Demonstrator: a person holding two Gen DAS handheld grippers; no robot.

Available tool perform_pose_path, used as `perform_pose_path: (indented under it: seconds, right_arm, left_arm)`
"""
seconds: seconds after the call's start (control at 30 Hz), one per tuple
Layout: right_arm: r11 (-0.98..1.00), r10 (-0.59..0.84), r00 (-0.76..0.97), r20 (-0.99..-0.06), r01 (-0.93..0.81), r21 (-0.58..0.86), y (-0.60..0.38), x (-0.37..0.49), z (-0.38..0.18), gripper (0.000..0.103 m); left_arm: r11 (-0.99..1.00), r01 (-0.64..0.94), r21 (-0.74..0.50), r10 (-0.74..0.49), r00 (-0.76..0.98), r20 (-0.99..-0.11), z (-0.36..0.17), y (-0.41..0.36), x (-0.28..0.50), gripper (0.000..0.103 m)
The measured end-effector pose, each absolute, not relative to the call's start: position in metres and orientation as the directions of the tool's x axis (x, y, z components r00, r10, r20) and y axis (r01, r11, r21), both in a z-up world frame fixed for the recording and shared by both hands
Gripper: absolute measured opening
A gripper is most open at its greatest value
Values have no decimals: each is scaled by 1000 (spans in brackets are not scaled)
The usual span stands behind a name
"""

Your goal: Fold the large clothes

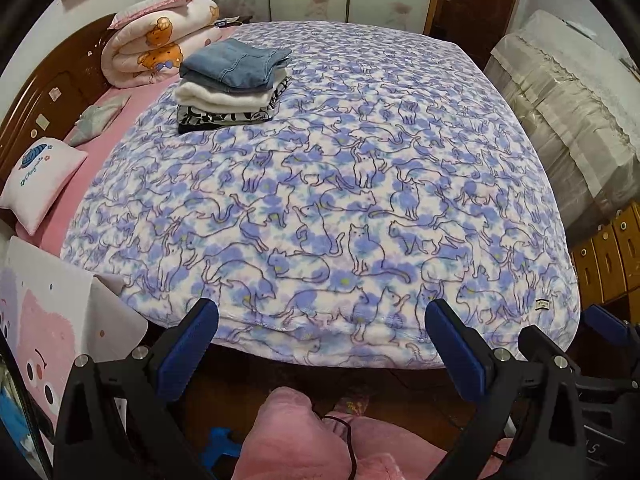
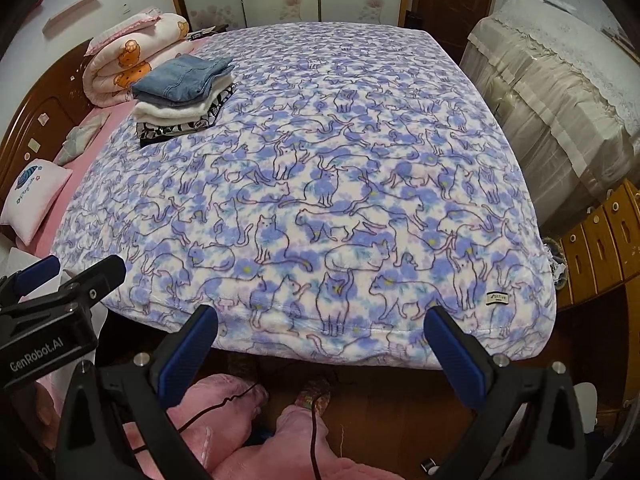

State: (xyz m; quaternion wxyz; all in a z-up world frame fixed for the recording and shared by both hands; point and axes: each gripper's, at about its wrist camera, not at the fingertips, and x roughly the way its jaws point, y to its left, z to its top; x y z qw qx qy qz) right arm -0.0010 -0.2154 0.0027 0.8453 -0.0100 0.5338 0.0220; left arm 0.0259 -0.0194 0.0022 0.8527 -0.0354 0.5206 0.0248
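Observation:
A stack of folded clothes (image 1: 234, 86) lies at the far left of the bed: blue jeans (image 2: 182, 78) on top, a white garment under them, a black-and-white one at the bottom. The cat-print blanket (image 1: 340, 184) covers the bed flat. My left gripper (image 1: 322, 312) hangs open over the bed's near edge, nothing between its fingers. My right gripper (image 2: 321, 317) stands open beside it, also empty. Each shows in the other's view: the left gripper (image 2: 72, 270) at the left, the right gripper (image 1: 572, 326) at the right. No garment is held.
A rolled bear-print quilt (image 1: 156, 40) and a small pink pillow (image 1: 38, 182) lie by the wooden headboard (image 1: 48, 92) on the left. Cloth-covered furniture (image 2: 552, 92) and wooden drawers (image 2: 600, 236) stand on the right. The person's pink-clad legs (image 2: 240, 432) are below the grippers.

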Motion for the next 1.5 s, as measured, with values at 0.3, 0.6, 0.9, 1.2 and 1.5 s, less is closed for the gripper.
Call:
perform_pose_path:
  seconds: [0.3,0.6,0.9,1.2,1.5]
  right_arm:
    - [999,21,425,-905,-52,-2,-213,0,3,103]
    - [999,19,425,-905,-48,-1,-211,0,2,103]
    - [999,17,424,-906,-46,-2,-211,1,2,103]
    - [999,18,421,-907,-48,-3,-211,2,2,103]
    - [999,15,415,-910,-51,-7,-212,5,1,103]
  left_arm:
    - [995,-91,-32,12,453,-892,1,-17,24,102]
    - [994,-100,-33,15,453,-892,1,-19,22,102]
    - [994,-102,-32,18,452,-892,1,-20,22,102]
    - [994,-106,-33,19,450,-893,1,-22,23,102]
    - [994,-103,-31,18,450,-893,1,-21,25,102]
